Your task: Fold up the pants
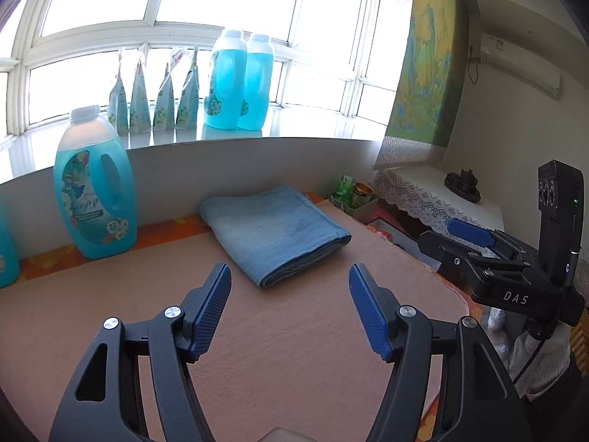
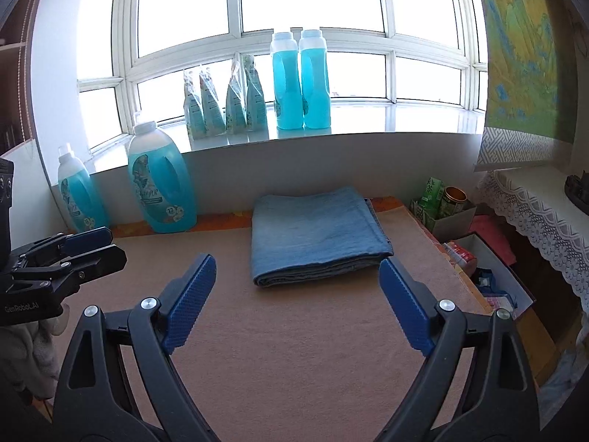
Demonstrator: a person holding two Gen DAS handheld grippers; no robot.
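One pair of blue pants (image 2: 316, 235), folded into a compact rectangle, is lying on the pink mat (image 2: 294, 331) toward its far edge, a little right of the middle, with its layered folded edge facing the cameras. Nothing is touching it.

Left gripper (image 1: 290, 287): it is hovering over the near part of the mat with its blue-padded jaws spread wide and nothing between them; the pants are lying just beyond the fingertips (image 1: 217, 280). In the right wrist view this same gripper (image 2: 92, 245) is showing at the left edge of the mat, seen side-on.

Right gripper (image 2: 297, 276): it too is hanging above the near part of the mat, jaws parted wide and empty, with the near edge of the pants sitting between and just past the tips. In the left wrist view it (image 1: 456, 235) is appearing off the right edge of the mat, well apart from the pants.

Large detergent bottle (image 2: 162, 180), blue liquid with a white cap, is standing upright at the far left corner of the mat, near the pants but apart from them. A smaller bottle (image 2: 79, 195) is standing to its left.

Two tall blue bottles (image 2: 300, 81) are standing side by side on the windowsill (image 2: 386, 118), with four refill pouches (image 2: 224, 103) lined up to their left.

A green carton (image 2: 432, 191) and a round tin (image 2: 454, 199) are sitting in a box beyond the far right corner of the mat.
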